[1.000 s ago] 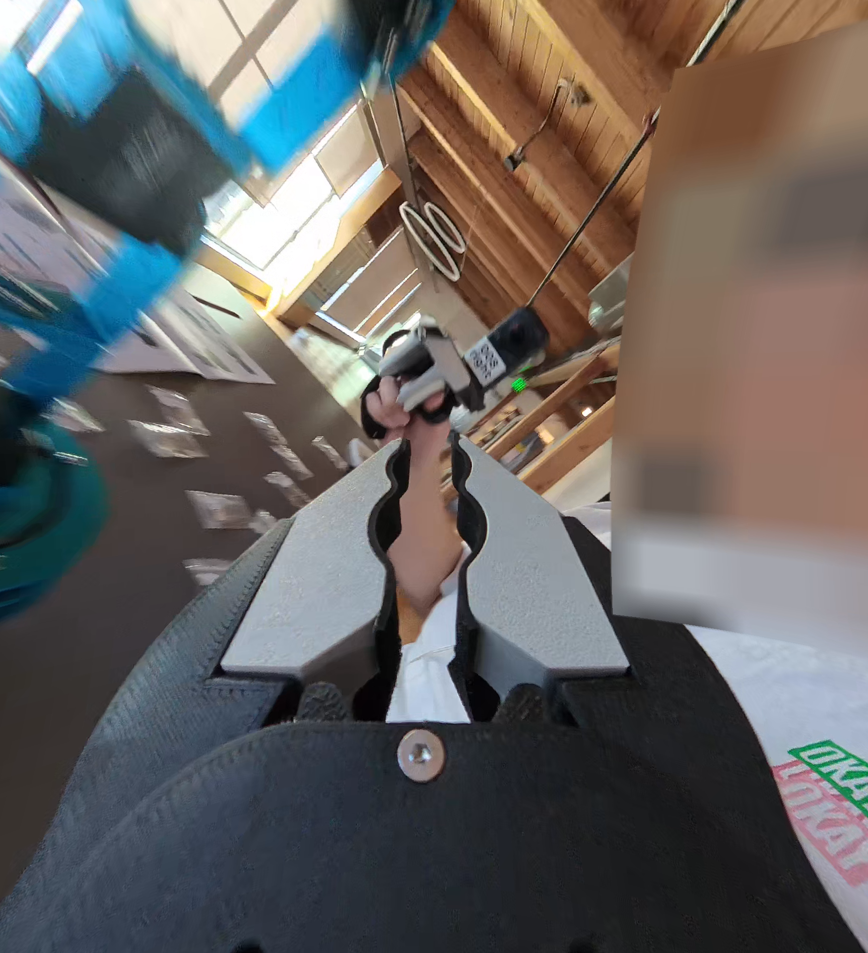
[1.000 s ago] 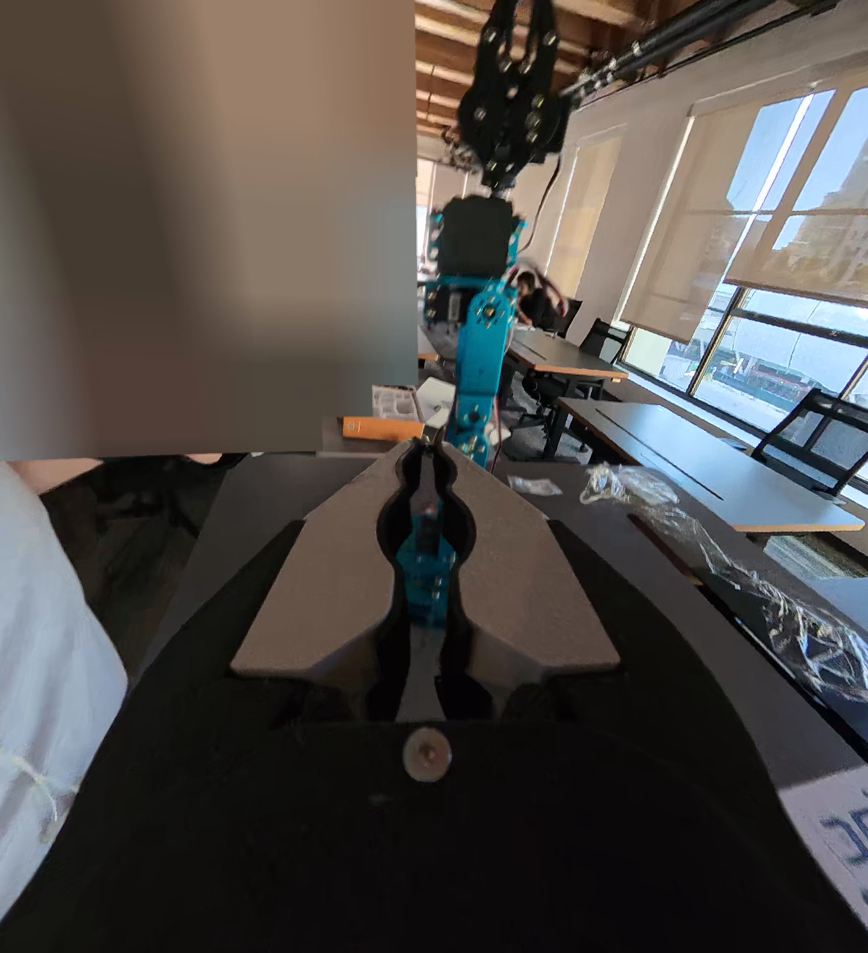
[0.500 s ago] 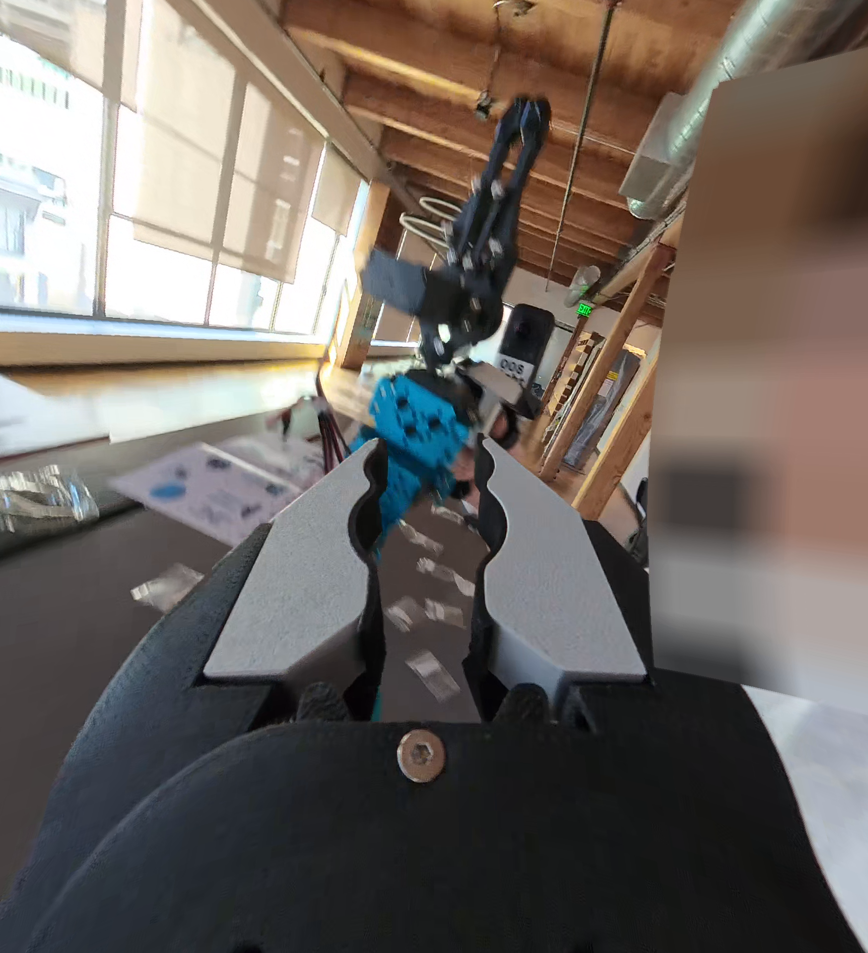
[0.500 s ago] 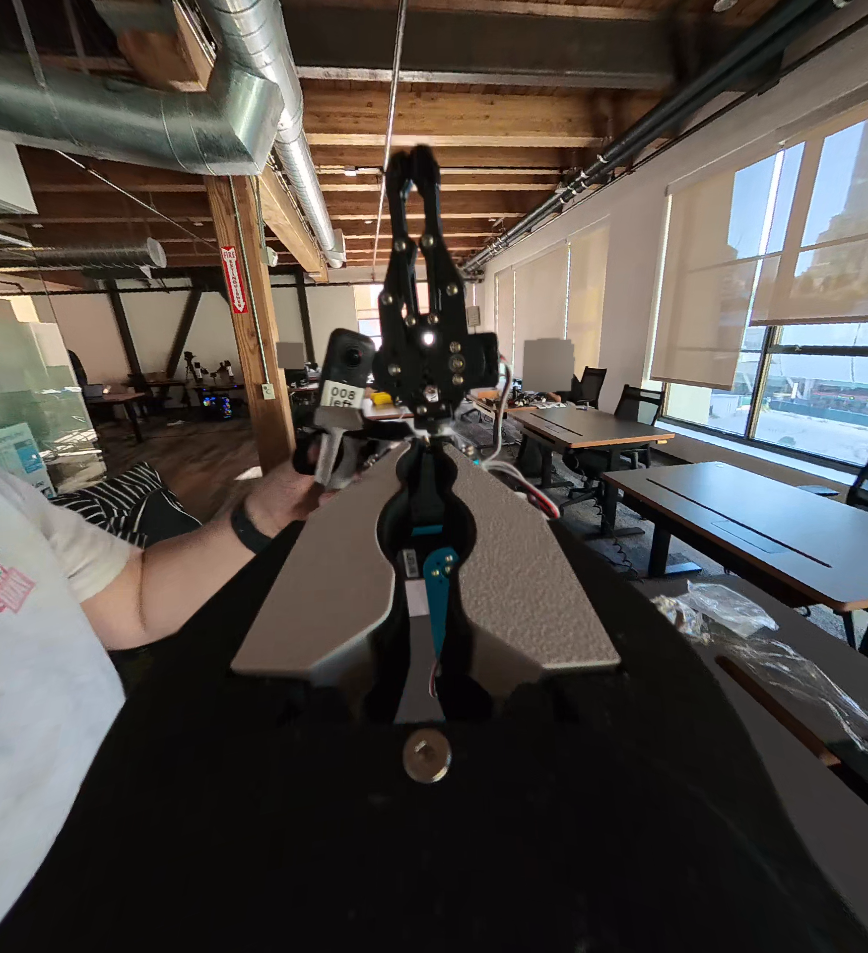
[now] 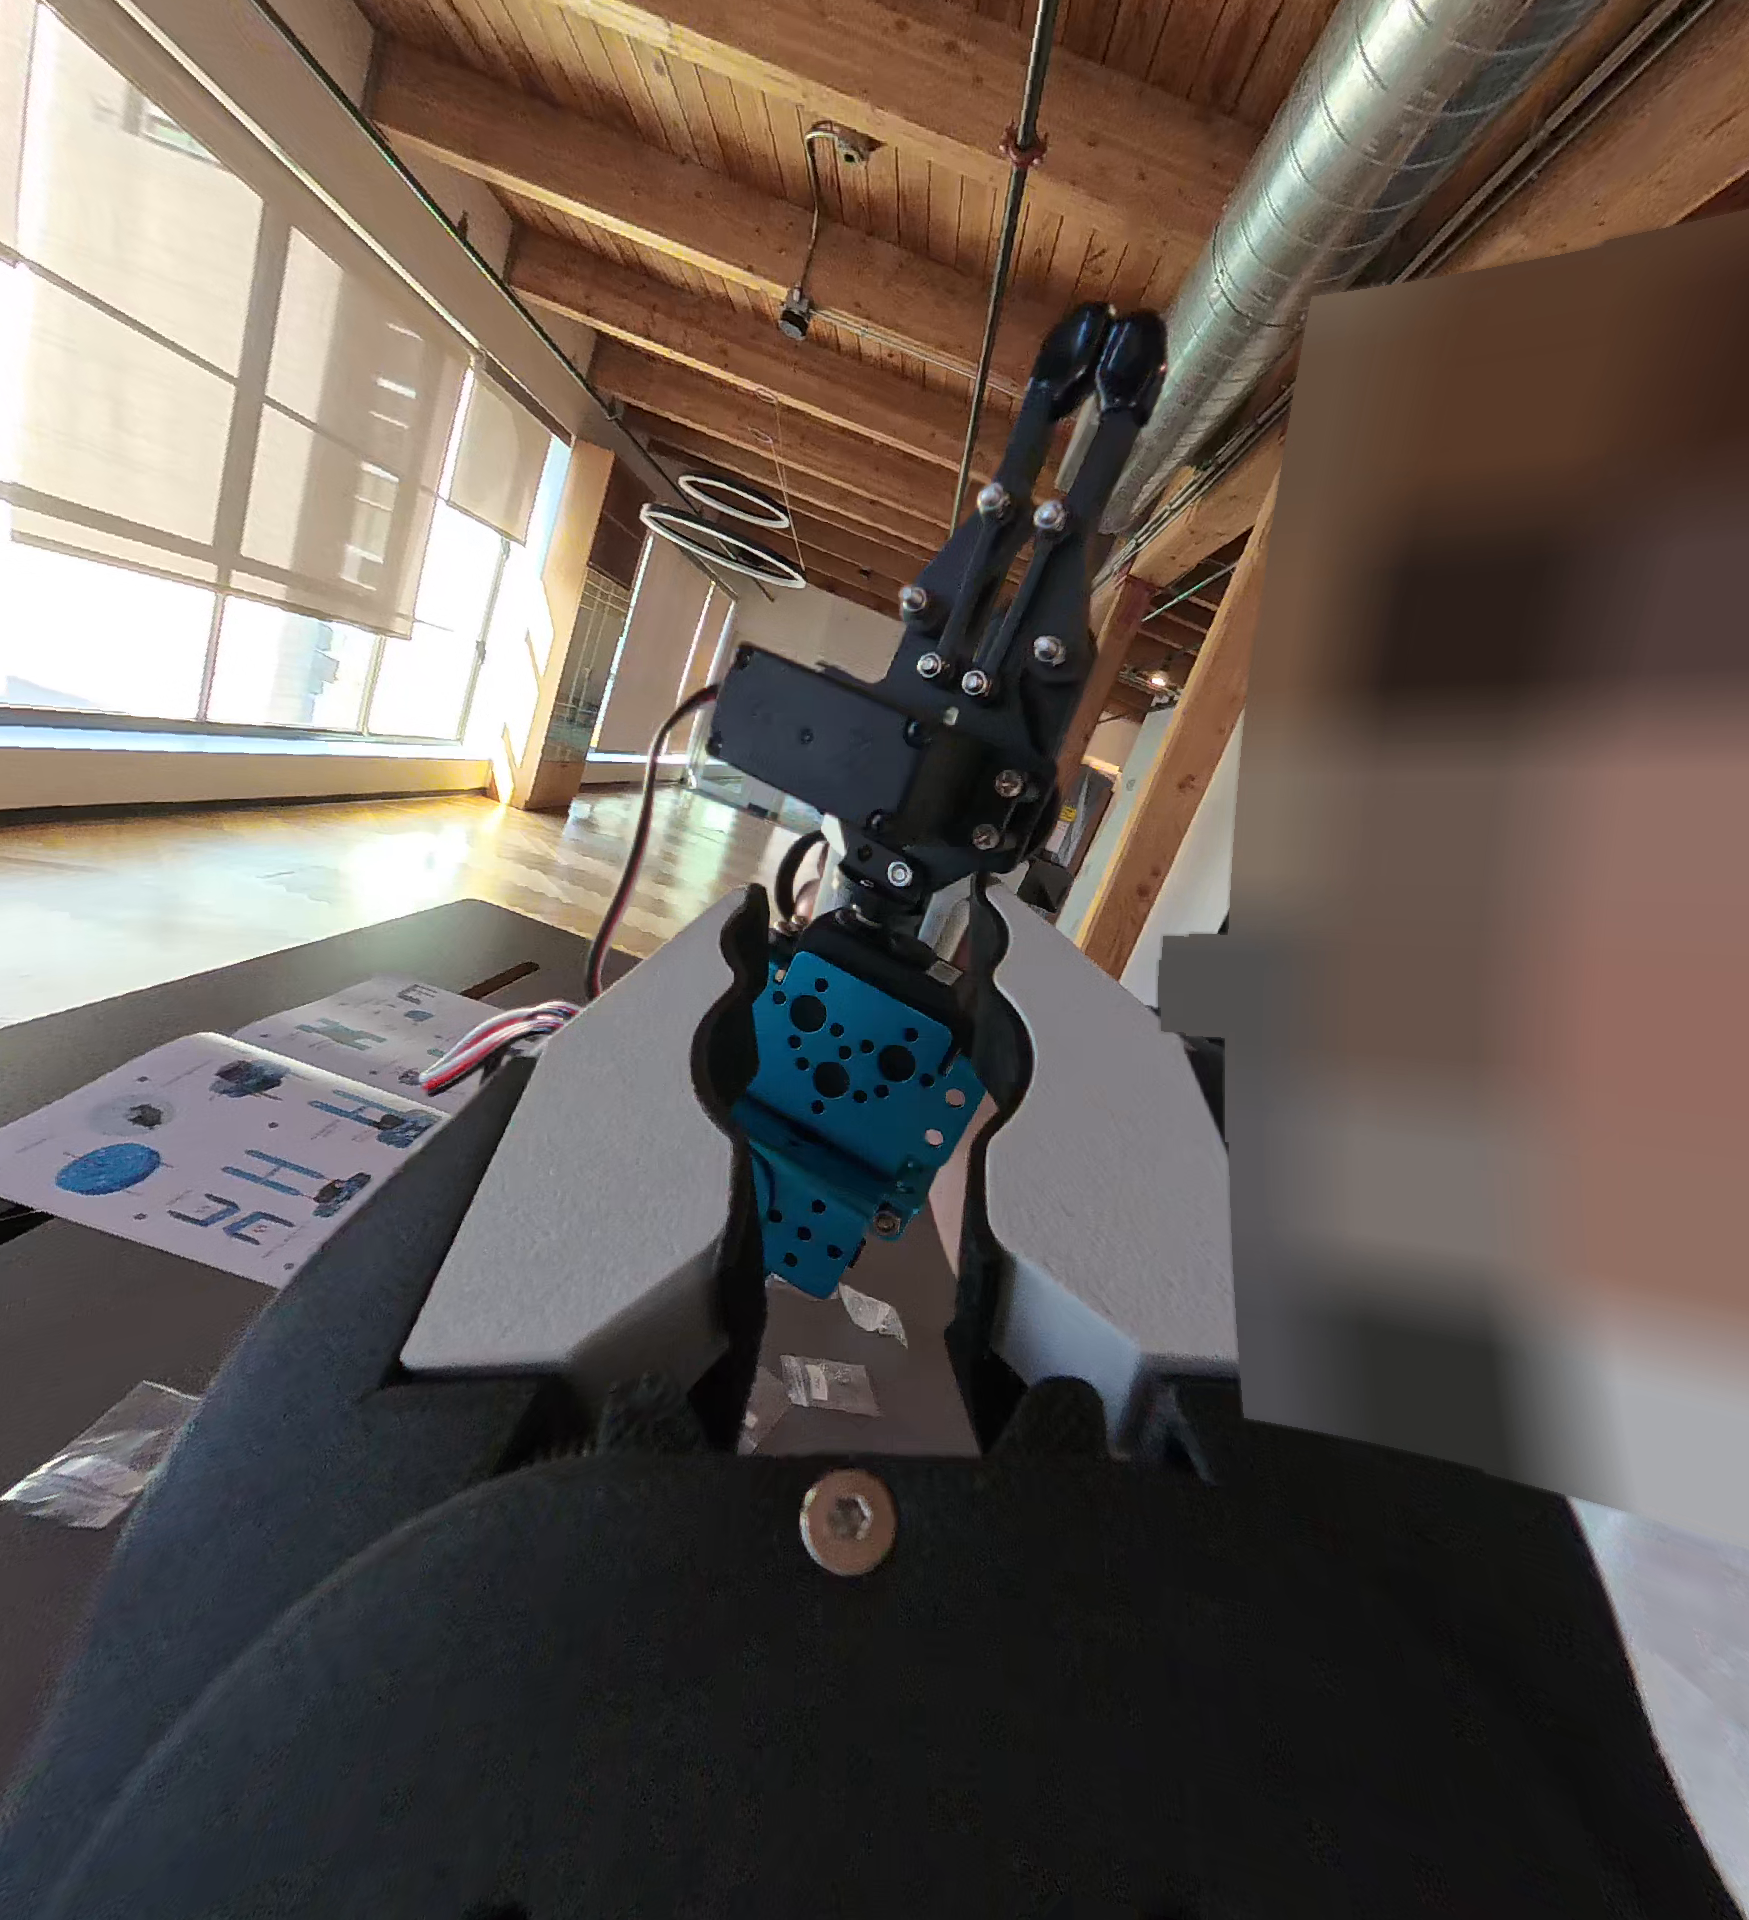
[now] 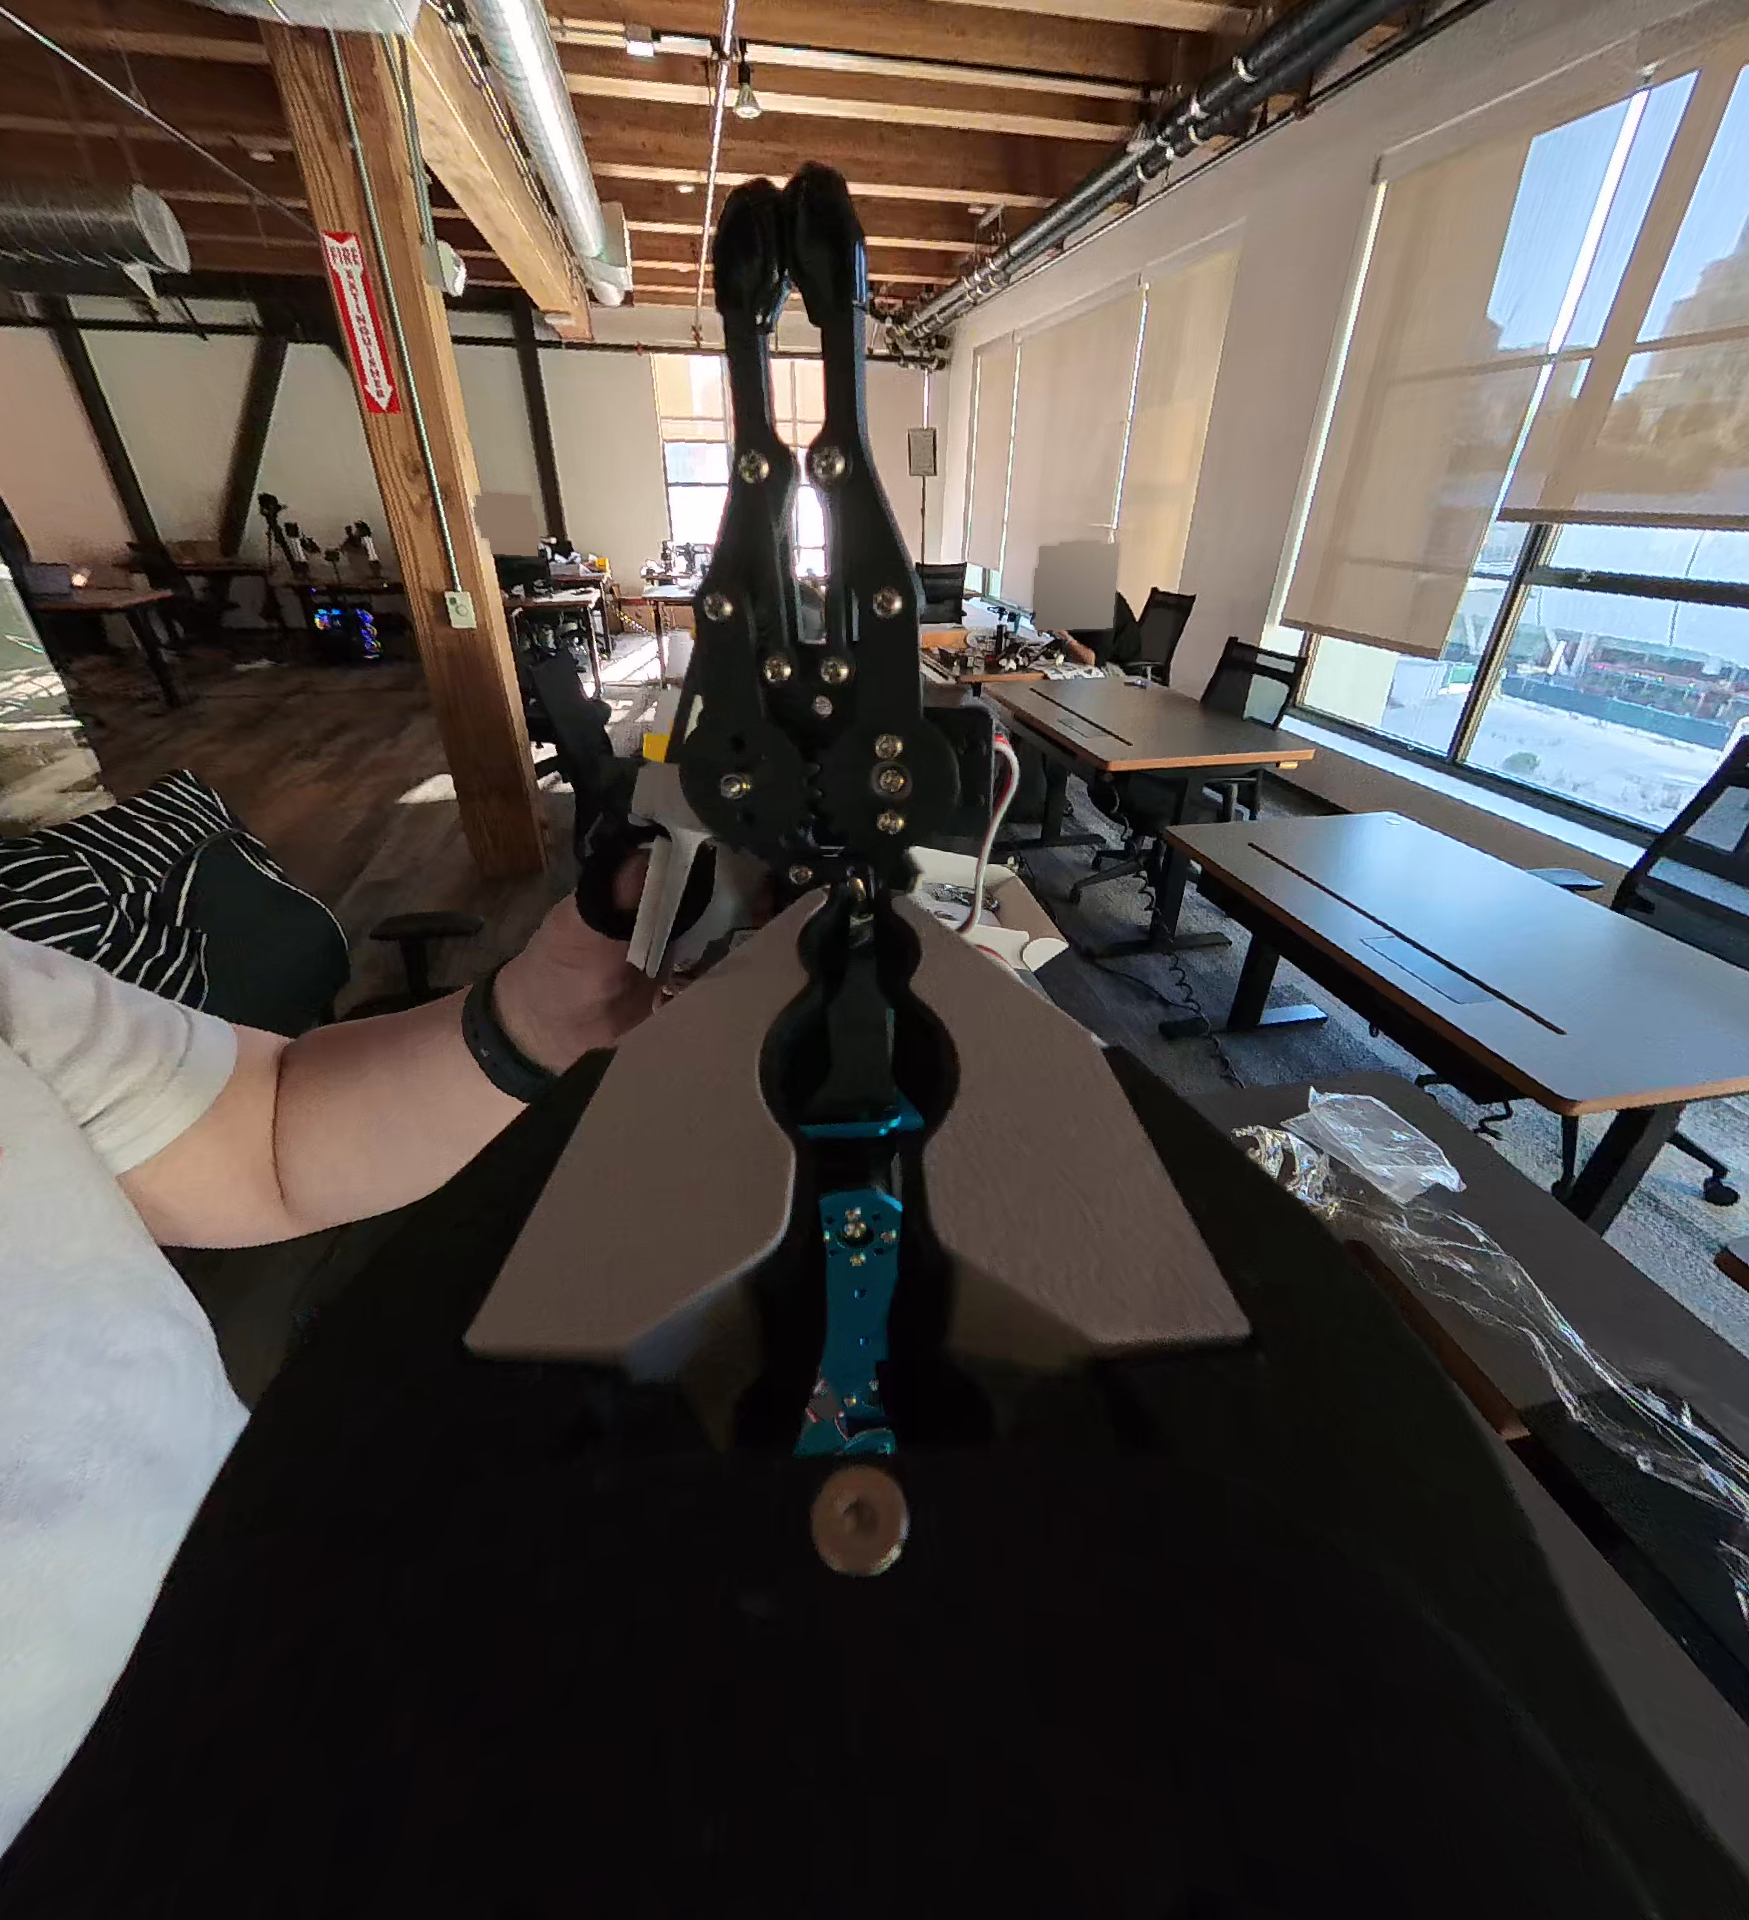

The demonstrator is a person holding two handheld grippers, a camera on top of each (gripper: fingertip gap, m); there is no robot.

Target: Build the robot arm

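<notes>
A dark table point(image 5: 70, 1340) runs under both grippers, with an open instruction sheet point(image 5: 215, 1122) lying on it to the left and crumpled clear plastic wrap point(image 6: 1535, 1309) along its right edge.

Above the table a small robot arm point(image 6: 808, 665) is held upright in the air, its black claw point(image 6: 792, 249) pointing at the ceiling with the two tips together. Its lower part is blue perforated metal bracket point(image 5: 849, 1081); a servo point(image 5: 828, 743) sits at the base of the claw, with a wire bundle point(image 5: 496, 1049) trailing down toward the table.

The right gripper point(image 6: 854, 925) is closed to a narrow slot around the arm's black-and-blue stem, apparently carrying it, with the claw standing clear above the fingertips.

The left gripper point(image 5: 865, 914) stands a little wider apart, its fingers either side of the blue bracket; whether they actually press on it cannot be told. Approaching from the side, it seems placed to steady the arm at a second spot.

Small clear parts bags point(image 5: 828, 1382) lie on the table beneath the left gripper.
</notes>
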